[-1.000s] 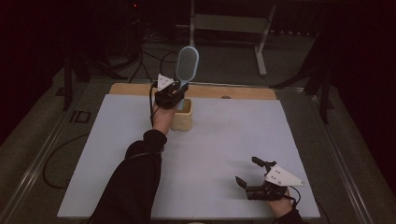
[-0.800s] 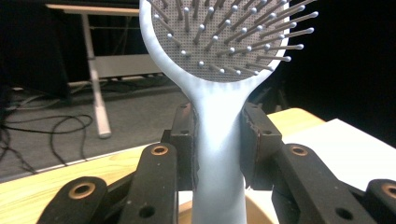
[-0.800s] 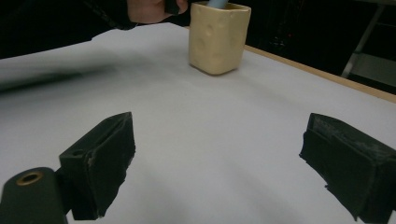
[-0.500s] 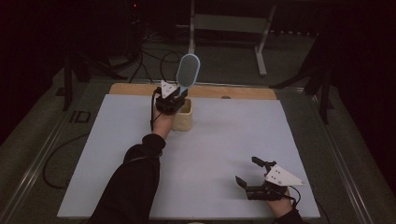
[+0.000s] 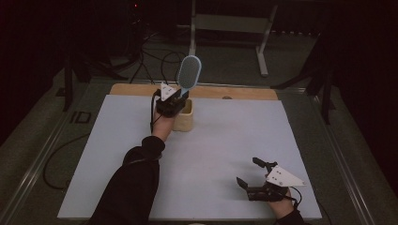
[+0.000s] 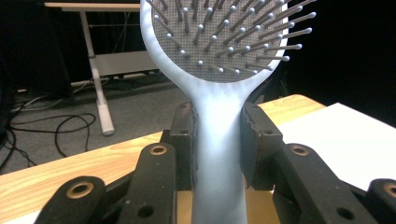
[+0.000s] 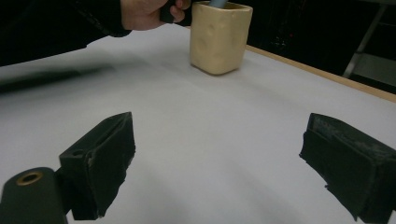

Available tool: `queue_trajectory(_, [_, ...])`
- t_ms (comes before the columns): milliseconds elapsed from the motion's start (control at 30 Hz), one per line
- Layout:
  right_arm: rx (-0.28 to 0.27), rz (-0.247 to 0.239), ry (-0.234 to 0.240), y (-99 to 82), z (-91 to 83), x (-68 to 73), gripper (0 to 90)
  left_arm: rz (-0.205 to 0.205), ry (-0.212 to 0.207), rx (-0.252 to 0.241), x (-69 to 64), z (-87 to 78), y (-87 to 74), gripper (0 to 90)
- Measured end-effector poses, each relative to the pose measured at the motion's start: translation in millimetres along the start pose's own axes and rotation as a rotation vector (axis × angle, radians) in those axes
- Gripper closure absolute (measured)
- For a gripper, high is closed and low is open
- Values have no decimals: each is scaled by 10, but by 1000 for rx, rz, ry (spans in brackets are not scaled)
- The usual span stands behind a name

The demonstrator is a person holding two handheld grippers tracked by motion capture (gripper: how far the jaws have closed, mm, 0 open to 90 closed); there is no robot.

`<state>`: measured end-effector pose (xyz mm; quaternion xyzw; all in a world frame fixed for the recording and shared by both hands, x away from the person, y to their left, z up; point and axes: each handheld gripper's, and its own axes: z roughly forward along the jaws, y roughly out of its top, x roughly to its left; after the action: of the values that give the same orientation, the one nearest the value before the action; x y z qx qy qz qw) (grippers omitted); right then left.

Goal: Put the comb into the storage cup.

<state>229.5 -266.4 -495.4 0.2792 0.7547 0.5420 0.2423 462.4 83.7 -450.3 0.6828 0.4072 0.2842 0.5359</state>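
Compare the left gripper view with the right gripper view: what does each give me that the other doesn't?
The left gripper view shows the left gripper clamped on the brush handle, bristles facing the camera, upright. The right gripper view shows the cup's outside, the right gripper open above the bare white board, and the person's hand beside the cup. Both share the white board, the wooden strip along its far edge and a part of the brush.
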Motion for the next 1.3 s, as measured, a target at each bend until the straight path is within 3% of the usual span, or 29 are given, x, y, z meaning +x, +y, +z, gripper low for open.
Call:
queue_trajectory(33, [0, 0, 0, 0, 0, 0, 95, 0, 0, 0, 0, 0, 0, 666])
queue_trajectory(67, [0, 1, 0, 0, -1, -1, 94, -14, -15, 10, 6, -4, 0, 570])
queue_trajectory(133, [0, 1, 0, 0, -2, -3, 95, -3, -33, 11, 12, -25, -6, 471])
queue_trajectory(300, [0, 1, -3, 1, -1, 1, 94, -14, -59, -21, 7, -107, 24, 250])
queue_trajectory(333, [0, 1, -1, 2, -1, 0, 95, 10, -95, -16, 0, -135, 49, 154])
queue_trajectory(433, [-1, 0, -3, 3, -1, 1, 95, 35, -130, -5, -5, -149, 66, 93])
queue_trajectory(500, [-3, -2, -4, 5, -1, 1, 95, 40, -165, 21, -3, -146, 83, 5])
queue_trajectory(1133, [-3, 1, -4, 5, -3, -4, 95, 81, -283, 124, -21, -167, 178, 0])
queue_trajectory(1300, [-3, 2, -5, 6, -4, -3, 95, 80, -311, 130, -11, -191, 205, 0])
